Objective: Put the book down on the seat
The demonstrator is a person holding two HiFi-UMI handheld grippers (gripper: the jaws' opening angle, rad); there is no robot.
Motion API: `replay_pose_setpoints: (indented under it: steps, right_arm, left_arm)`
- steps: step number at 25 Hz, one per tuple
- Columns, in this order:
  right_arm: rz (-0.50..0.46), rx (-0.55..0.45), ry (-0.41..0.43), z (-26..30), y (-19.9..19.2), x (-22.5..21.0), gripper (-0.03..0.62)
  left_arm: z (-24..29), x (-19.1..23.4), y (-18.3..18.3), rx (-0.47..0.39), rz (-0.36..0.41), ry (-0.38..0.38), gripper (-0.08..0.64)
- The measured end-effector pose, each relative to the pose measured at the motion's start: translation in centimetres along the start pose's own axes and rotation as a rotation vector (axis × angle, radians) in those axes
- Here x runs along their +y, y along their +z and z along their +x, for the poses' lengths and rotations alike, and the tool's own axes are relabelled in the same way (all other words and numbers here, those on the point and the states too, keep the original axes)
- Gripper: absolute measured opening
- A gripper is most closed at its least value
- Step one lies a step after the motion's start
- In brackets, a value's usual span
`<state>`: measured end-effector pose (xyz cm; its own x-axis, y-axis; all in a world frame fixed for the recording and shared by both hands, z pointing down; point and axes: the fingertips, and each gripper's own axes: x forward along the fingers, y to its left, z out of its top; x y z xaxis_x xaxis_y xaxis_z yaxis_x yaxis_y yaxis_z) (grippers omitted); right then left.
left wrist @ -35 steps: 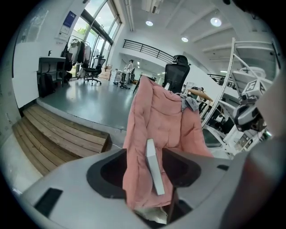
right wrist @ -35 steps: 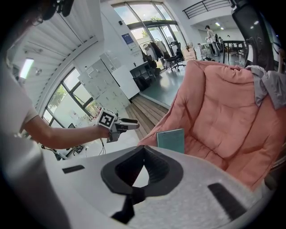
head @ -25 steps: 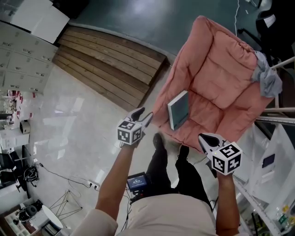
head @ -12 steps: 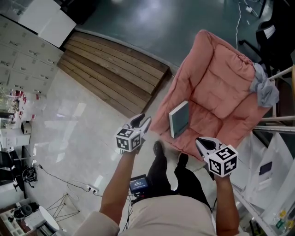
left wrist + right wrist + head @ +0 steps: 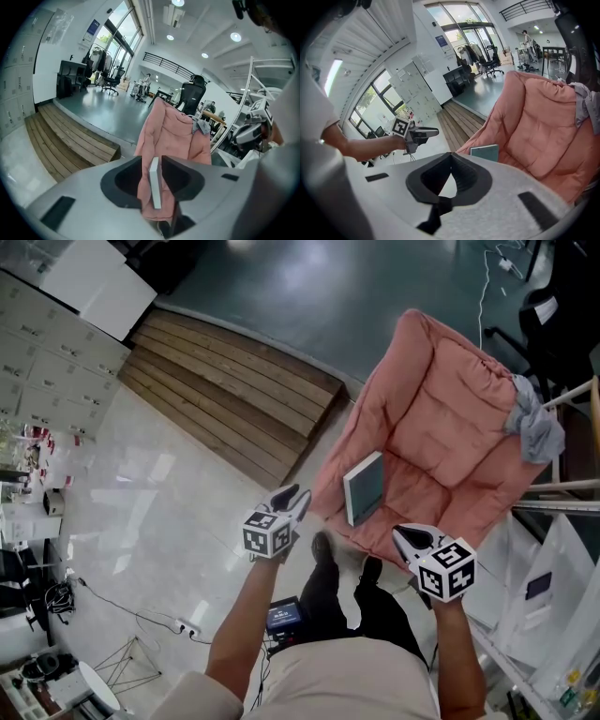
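Note:
A teal-covered book [image 5: 364,488] lies on the front of the pink padded seat [image 5: 450,418], free of both grippers. My left gripper [image 5: 293,495] hovers over the floor just left of the seat's front corner. Its jaws have closed to a narrow slit with nothing between them. The left gripper view looks through that slit at the book [image 5: 155,183], edge on, against the seat [image 5: 159,126] farther off. My right gripper [image 5: 405,534] hangs near the seat's front edge, right of the book, shut and empty. Its own view shows the book [image 5: 485,152] and the left gripper [image 5: 426,133] beyond.
Wooden steps [image 5: 225,381] rise to a dark floor behind the seat. A grey cloth [image 5: 536,423] hangs over the seat's right arm. White frames and bags [image 5: 553,559] crowd the right side. The person's shoes [image 5: 323,545] stand just before the seat. White lockers [image 5: 47,324] line the left.
The left gripper's jaws, spread a second ago, have drawn nearly together. Both grippers have shifted slightly. The book lies where it was on the seat.

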<state>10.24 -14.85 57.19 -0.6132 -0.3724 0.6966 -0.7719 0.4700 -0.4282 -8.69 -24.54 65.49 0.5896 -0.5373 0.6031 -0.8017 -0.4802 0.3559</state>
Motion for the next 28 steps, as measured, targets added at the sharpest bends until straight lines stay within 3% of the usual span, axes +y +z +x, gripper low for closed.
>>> replay_pose_setpoints:
  steps: [15, 28]
  right_arm:
    - [0.019, 0.040, 0.023, 2.2, 0.1, -0.1, -0.006]
    - [0.026, 0.006, 0.002, 1.0, 0.2, -0.3, -0.006]
  left_arm:
    - [2.0, -0.4, -0.4, 0.042, 0.007, -0.040, 0.126]
    - [1.6, -1.2, 1.3, 0.016, 0.027, -0.047, 0.124]
